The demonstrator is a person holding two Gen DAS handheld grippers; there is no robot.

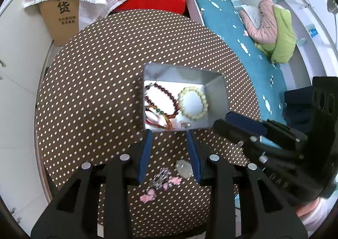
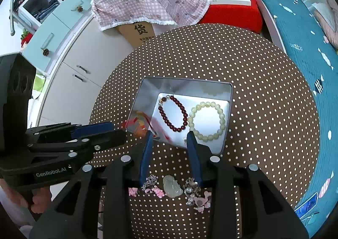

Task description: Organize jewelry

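Note:
An open metal tin (image 1: 217, 91) (image 2: 186, 82) sits on the dotted round table. In it lie a dark red bead bracelet (image 1: 175, 103) (image 2: 183, 112), a pale cream bead bracelet (image 1: 203, 96) (image 2: 221, 116) and an orange-red corded piece (image 1: 162, 122) (image 2: 137, 125). On the cloth in front of the tin lie a pale jade pendant (image 1: 184, 168) (image 2: 172, 186), silver brooches (image 1: 160, 175) (image 2: 191, 188) and pink charms (image 1: 147, 196) (image 2: 157, 191). My left gripper (image 1: 169, 132) (image 2: 118, 128) hovers open at the tin's near edge, holding nothing. My right gripper (image 2: 170, 133) (image 1: 224, 119) is open and holds nothing, also above the tin's near rim.
The brown dotted table (image 1: 95, 91) (image 2: 264, 91) is round and small. Beyond it stand a cardboard box (image 1: 61, 21) under pink cloth, a red stool (image 2: 232, 13) and white cabinets (image 2: 84, 70). A teal mat (image 1: 243, 34) with clothes runs along the right.

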